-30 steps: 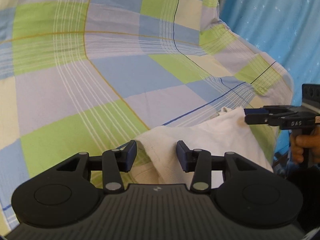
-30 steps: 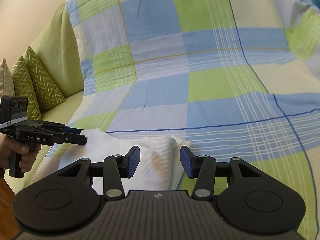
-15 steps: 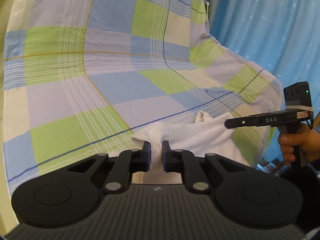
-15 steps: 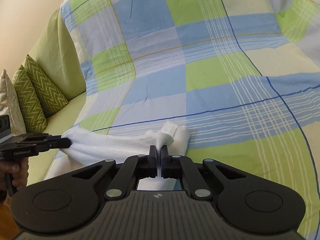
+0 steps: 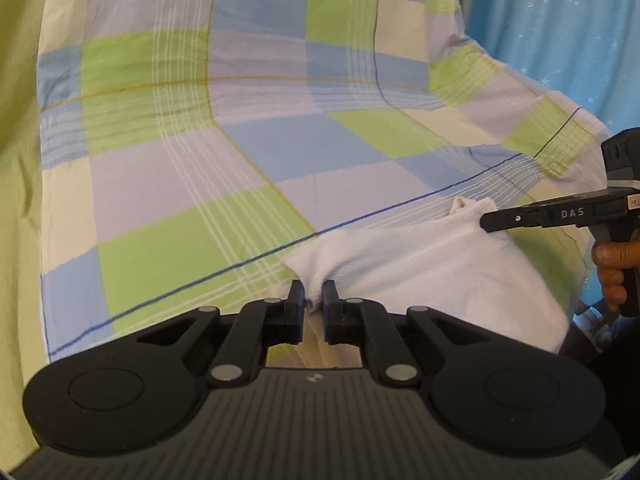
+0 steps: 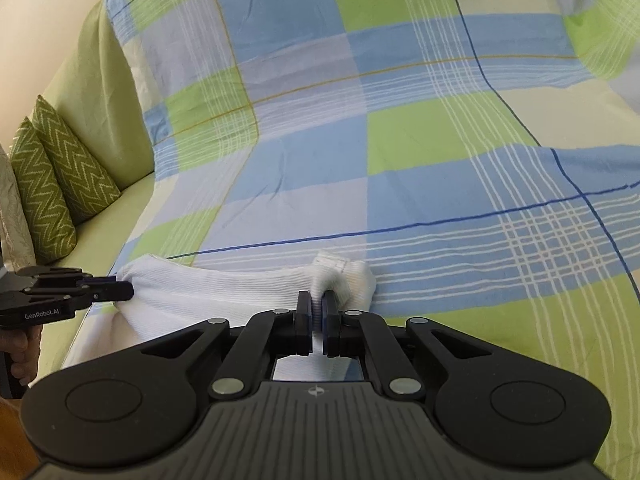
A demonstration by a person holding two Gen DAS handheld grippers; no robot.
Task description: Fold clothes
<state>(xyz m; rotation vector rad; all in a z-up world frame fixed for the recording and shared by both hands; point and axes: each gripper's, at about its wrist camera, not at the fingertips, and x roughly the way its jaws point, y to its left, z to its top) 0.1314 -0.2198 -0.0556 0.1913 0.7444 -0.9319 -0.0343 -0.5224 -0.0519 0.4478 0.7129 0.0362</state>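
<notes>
White ribbed garment (image 6: 224, 292) lies bunched on the checked sheet (image 6: 400, 140), edge lifted.

One white garment (image 5: 420, 264), one checked sheet (image 5: 280, 140). Two grippers: left gripper (image 5: 313, 304), right gripper (image 6: 318, 312). Cushions: two green zigzag cushions (image 6: 68, 176), plus one pale cushion (image 6: 12, 220) at the frame edge.

Ribbed white knit garment (image 5: 420, 264) on smooth checked cotton sheet (image 5: 280, 152).
</notes>
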